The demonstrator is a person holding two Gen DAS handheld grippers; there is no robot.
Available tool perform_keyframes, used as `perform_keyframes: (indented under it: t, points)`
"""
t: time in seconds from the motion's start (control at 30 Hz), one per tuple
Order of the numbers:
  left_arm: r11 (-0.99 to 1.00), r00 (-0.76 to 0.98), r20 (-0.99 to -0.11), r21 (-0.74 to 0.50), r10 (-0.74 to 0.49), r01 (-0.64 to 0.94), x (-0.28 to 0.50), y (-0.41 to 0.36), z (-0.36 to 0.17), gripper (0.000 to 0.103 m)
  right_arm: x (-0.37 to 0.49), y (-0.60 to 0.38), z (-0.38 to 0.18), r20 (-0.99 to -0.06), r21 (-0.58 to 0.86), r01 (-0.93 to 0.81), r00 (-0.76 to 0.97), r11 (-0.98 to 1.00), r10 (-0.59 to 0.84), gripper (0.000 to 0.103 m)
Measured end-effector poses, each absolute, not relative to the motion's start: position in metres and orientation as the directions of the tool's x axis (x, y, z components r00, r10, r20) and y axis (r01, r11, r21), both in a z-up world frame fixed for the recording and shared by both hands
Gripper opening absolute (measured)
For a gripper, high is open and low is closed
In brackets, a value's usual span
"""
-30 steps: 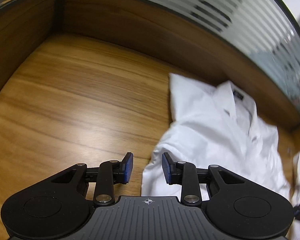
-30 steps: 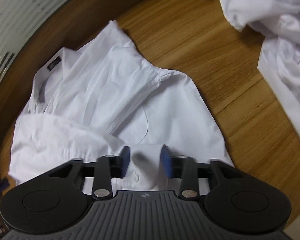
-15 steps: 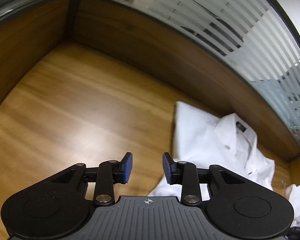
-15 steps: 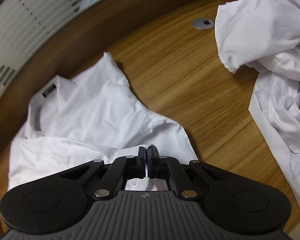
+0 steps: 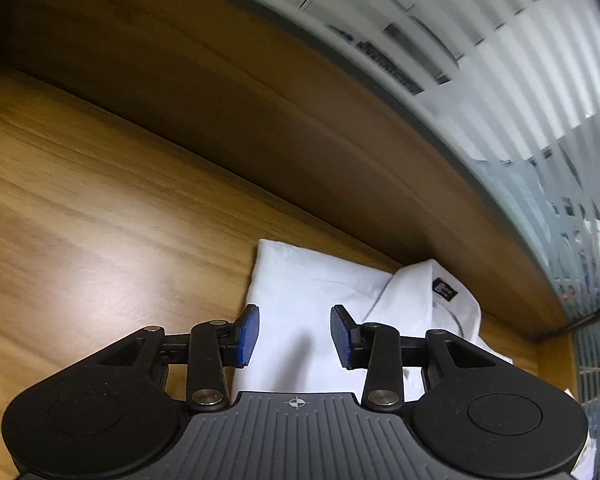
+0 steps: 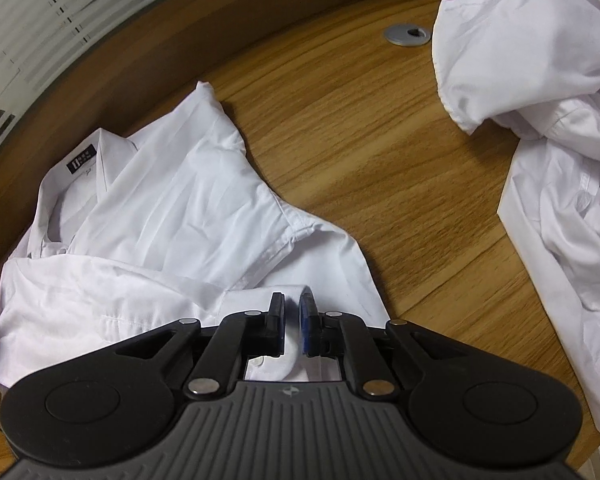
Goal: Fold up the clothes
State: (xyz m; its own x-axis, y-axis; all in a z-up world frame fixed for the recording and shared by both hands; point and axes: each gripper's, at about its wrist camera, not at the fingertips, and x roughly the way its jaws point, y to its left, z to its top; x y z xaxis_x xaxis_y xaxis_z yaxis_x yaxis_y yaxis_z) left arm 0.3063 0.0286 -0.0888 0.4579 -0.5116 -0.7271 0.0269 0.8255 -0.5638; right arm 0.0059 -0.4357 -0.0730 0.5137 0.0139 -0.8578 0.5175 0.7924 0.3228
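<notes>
Shirt-folding stage with one hem grasped. White cotton collared shirt with a dark neck label [image 6: 152,216] lies spread on the brown wood-grain desk [image 6: 380,160], collar toward the wooden back panel, its upper part already laid over itself in loose layers. Right claw [image 6: 291,320], black with blue pads, is pressed nearly together and pinches a small ridge of the shirt's near edge, white cloth showing between the pads. Left claw [image 5: 294,334] is spread wide, holding nothing, and hovers over the shirt's other shoulder near the collar [image 5: 428,300]. A second, crumpled heap of white garments [image 6: 540,100] rests well apart on the far right of the desk, beside a round grey cable grommet [image 6: 406,35].

Judged from this arrangement, the step in hand is a fold of the lower shirt toward the collar. To do it well:
- carry the pinched edge in a low arc so the cloth does not drag the layers beneath;
- take a matching grip with the open left claw on the same edge, keeping the fold line straight;
- hold enough cloth in the right pads, since thin cotton may slip from a shallow pinch;
- lay the edge just short of the collar, and release only once flat.

Whether the sleeves are fully tucked cannot be told.
</notes>
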Motion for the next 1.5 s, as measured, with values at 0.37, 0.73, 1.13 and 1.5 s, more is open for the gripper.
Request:
perform_keyframes:
  t: [0.37, 0.73, 1.13, 1.5]
  points:
    - [0.818, 0.474, -0.703, -0.571, -0.530, 0.068, 0.323, 0.018, -0.093, 0.002, 0.010, -0.439, -0.083, -0.871, 0.345, 0.523, 0.487, 0.780, 0.059, 0.015]
    - [0.838, 0.360, -0.766, -0.537, -0.533, 0.097, 0.331, 0.021, -0.098, 0.052, 0.015, -0.439, -0.082, -0.881, 0.321, 0.518, 0.470, 0.793, 0.050, 0.015]
    - [0.851, 0.370, -0.769, -0.502, -0.521, 0.155, 0.334, 0.004, -0.102, 0.004, 0.016, -0.439, -0.083, -0.883, 0.311, 0.506, 0.468, 0.805, 0.047, 0.011]
    - [0.859, 0.351, -0.785, -0.482, -0.510, 0.171, 0.337, 0.016, -0.102, 0.006, 0.016, -0.434, -0.081, -0.878, 0.280, 0.480, 0.478, 0.831, 0.020, 0.004]
